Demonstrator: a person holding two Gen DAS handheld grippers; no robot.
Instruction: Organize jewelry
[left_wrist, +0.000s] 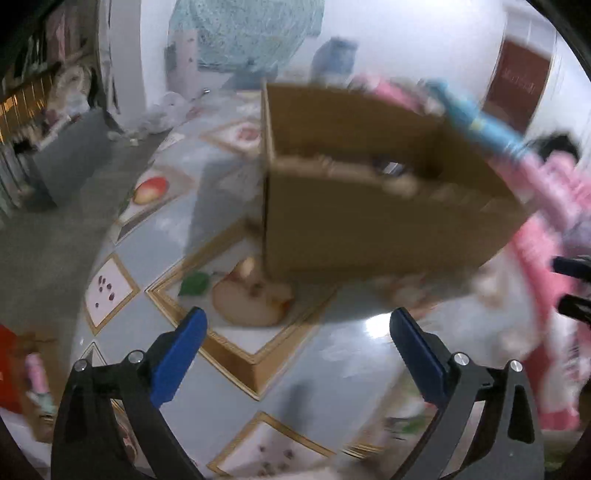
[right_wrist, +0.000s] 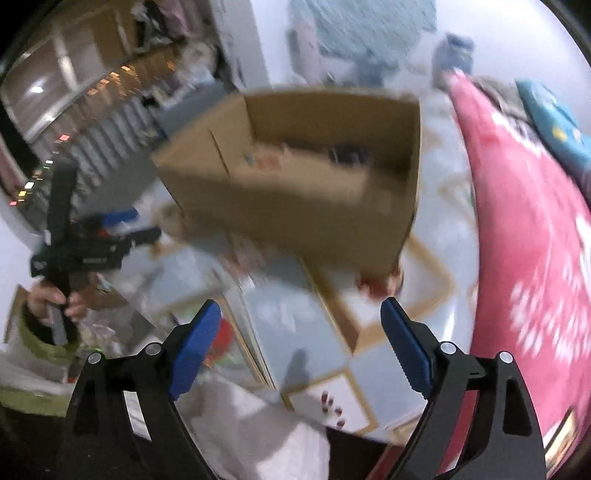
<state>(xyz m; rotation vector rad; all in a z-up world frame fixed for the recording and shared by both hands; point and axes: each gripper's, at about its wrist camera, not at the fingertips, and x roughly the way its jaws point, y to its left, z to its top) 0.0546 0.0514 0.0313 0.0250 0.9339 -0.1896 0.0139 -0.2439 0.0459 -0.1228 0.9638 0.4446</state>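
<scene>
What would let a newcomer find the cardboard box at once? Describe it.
Start at the table with the glossy fruit-print cloth. In its middle stands an open-topped brown cardboard box, with a pink patterned fabric to one side. It is the only plain brown, straight-walled thing there; small items lie inside, too blurred to name.

Your cardboard box (left_wrist: 369, 221) was plain brown. The bench (left_wrist: 332, 369) under it wore a pale grey-blue cloth with gold-edged white diamonds printed with fruit: a cut apple near the box, a reddish fruit farther left. Your fingers (left_wrist: 177, 362) were blue on black arms. On the right lay pink cloth (right_wrist: 524, 229) with white marks.
</scene>
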